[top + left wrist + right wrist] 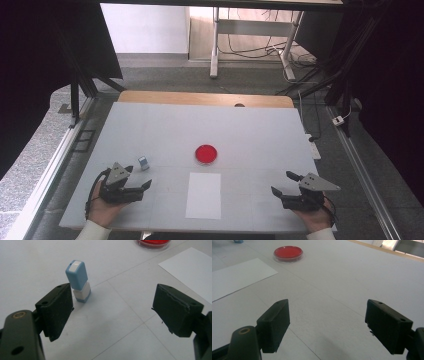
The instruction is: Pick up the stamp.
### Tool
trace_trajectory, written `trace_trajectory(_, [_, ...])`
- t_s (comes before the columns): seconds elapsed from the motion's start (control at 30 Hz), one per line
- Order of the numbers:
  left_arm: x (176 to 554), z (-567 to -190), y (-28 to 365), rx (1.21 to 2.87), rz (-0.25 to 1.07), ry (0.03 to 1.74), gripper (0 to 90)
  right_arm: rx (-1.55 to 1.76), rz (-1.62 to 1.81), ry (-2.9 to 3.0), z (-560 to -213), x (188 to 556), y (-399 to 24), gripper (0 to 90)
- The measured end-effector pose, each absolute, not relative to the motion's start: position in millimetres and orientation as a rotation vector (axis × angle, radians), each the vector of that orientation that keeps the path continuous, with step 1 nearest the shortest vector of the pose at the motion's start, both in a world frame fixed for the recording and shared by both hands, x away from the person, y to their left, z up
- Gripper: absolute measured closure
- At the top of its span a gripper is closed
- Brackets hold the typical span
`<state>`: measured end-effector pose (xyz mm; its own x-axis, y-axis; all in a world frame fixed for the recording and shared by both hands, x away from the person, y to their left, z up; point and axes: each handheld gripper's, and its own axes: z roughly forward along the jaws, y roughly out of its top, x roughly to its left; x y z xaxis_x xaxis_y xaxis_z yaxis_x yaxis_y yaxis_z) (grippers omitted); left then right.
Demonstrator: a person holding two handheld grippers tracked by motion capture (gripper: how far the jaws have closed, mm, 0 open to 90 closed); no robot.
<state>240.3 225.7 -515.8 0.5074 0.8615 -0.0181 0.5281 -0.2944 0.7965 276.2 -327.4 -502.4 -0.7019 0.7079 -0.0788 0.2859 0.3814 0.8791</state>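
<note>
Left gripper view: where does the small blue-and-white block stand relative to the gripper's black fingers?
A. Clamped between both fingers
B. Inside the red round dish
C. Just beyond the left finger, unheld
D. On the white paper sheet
C: the small blue-and-white block stands upright on the table just past the left finger, with the fingers wide apart.

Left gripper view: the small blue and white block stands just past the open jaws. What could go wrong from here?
The blue and white block stands upright, narrow and tall, and leans a little, close to one pad of the open left gripper; a sideways brush would likely tip it before the jaws close. It sits off-centre, so closing now may push it instead of gripping it. If it falls, it could roll toward the red dish or the white sheet.
</note>
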Motion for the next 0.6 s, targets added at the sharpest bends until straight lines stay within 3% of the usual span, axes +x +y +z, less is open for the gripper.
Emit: trace_trajectory(0.6, [243, -494, 223, 1.945, 0.611, 1.155, 16.4, 0.855, 1.283, 2.207, -502, 279, -326, 20.4])
